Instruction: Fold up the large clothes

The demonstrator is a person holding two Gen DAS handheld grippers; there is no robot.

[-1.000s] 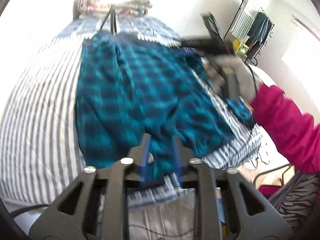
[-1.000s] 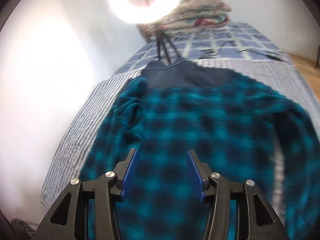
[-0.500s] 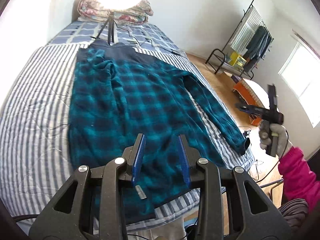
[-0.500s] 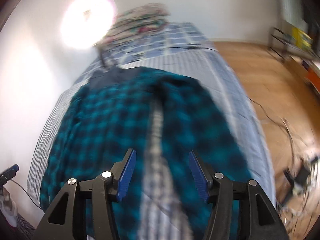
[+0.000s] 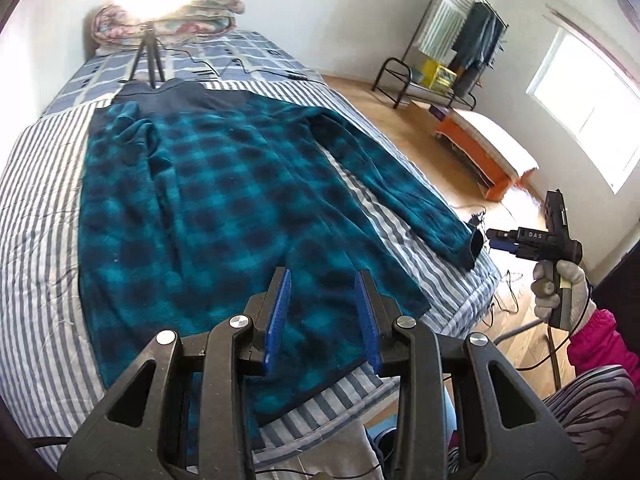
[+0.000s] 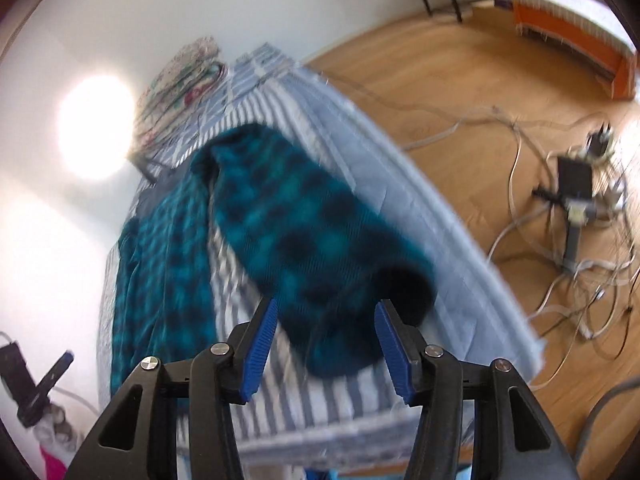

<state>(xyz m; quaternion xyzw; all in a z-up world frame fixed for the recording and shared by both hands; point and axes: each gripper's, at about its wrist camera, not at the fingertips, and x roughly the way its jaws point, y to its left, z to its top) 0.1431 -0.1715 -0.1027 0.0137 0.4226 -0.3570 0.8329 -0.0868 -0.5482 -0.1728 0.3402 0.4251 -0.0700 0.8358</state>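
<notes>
Nearest, left gripper [image 5: 322, 316] is held open & empty over the near hem of the plaid shirt [image 5: 208, 208]; right gripper [image 6: 322, 344] is likewise spread, nothing gripped, lined up w/ the cuff of the right sleeve [image 6: 320, 240]. Shirt is laid flat on the striped bed [image 5: 36, 208], collar at far end, left sleeve seemingly tucked in, right sleeve stretched out. Folding is judged barely begun: right sleeve & body folds are left.

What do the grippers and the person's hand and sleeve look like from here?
Both the left gripper and the right gripper have black angular frames with triangular cut-outs, silver round bolts and ribbed blue pads. In the left wrist view, the right gripper's body is black with white "DAS" lettering, held by a hand in a grey glove above a bright pink sleeve.
</notes>
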